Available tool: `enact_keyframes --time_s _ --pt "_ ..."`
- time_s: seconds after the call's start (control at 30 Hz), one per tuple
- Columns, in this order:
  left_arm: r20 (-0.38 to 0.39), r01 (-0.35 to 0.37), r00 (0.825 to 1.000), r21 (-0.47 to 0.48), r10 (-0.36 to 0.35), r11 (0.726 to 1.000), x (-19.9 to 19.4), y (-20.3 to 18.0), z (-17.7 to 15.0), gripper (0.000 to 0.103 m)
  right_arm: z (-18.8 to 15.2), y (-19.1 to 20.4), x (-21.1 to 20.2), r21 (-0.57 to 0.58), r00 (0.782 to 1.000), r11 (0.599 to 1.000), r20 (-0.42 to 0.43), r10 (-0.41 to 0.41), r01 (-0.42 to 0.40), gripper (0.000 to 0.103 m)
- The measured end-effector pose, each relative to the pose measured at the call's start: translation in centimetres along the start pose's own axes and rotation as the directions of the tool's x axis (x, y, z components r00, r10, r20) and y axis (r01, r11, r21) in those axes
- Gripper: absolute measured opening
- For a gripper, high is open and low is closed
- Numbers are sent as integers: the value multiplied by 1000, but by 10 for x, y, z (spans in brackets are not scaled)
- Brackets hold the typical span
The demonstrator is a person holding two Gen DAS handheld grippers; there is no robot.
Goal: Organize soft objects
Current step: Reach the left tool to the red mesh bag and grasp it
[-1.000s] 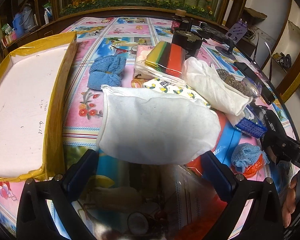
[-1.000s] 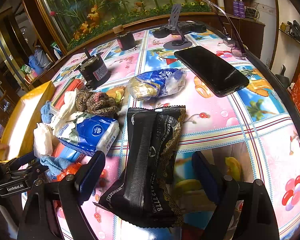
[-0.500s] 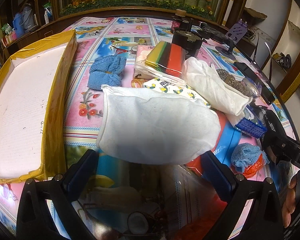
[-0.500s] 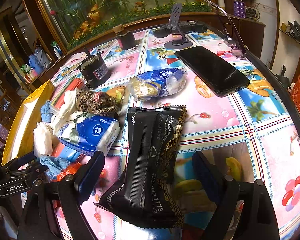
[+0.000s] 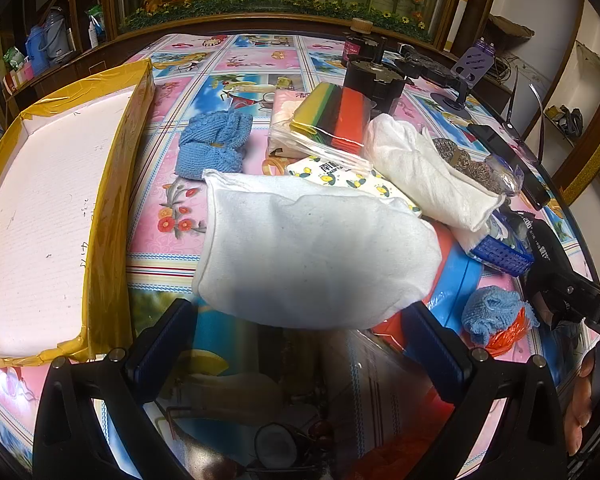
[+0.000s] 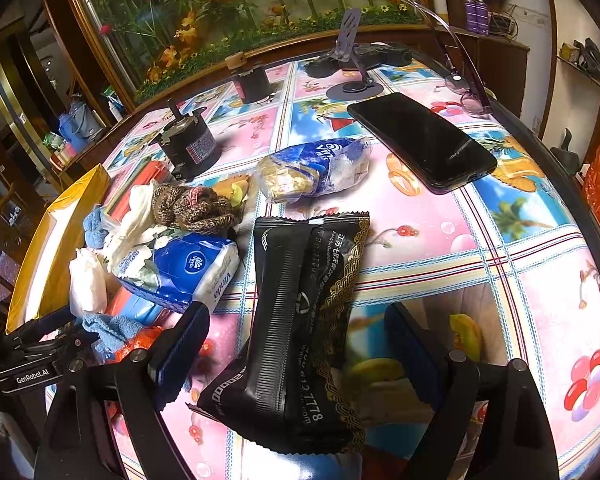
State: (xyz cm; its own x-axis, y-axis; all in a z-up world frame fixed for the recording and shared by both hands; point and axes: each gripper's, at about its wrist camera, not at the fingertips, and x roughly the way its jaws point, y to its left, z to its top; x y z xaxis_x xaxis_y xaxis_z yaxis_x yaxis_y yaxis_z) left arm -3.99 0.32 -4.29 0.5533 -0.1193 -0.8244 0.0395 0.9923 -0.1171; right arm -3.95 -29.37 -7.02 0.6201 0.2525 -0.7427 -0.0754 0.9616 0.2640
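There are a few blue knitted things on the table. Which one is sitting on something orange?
The small blue knit piece at the right, resting on an orange plastic bag. The larger blue knit bundle near the yellow-edged box lies directly on the tablecloth.

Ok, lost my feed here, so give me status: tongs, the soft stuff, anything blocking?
Left tongs open, white cloth bag between them. Right tongs open around black packet. Yellow box beside, nothing blocking.

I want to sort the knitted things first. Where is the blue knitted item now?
In the left wrist view, the blue knitted item lies on the table, between the yellow-edged box on its left and the striped pack on its right, just beyond the white cloth bag.
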Motion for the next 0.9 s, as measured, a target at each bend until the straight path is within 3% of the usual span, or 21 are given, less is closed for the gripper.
enact_keyframes --time_s 0.6,0.67,0.73,0.77,0.8,0.9 --pt "0 -1 1000 0 1 1000 0 -1 0 103 0 -4 -1 17 999 999 8 35 -35 91" --pt "0 -1 1000 0 1 1000 0 -1 0 103 0 -8 -1 42 998 997 19 66 -66 82" --pt "-1 -1 1000 0 1 1000 0 0 0 103 1 -14 -1 74 994 992 23 103 -104 57" --pt "-1 -1 1000 0 1 1000 0 -1 0 103 1 -16 0 85 994 990 22 109 -111 50" --pt "-1 -1 1000 0 1 1000 0 -1 0 103 0 -17 1 93 992 988 20 121 -123 45" --pt "-1 -2 1000 1 2 1000 0 -1 0 103 1 -16 1 95 991 987 21 130 -132 45"
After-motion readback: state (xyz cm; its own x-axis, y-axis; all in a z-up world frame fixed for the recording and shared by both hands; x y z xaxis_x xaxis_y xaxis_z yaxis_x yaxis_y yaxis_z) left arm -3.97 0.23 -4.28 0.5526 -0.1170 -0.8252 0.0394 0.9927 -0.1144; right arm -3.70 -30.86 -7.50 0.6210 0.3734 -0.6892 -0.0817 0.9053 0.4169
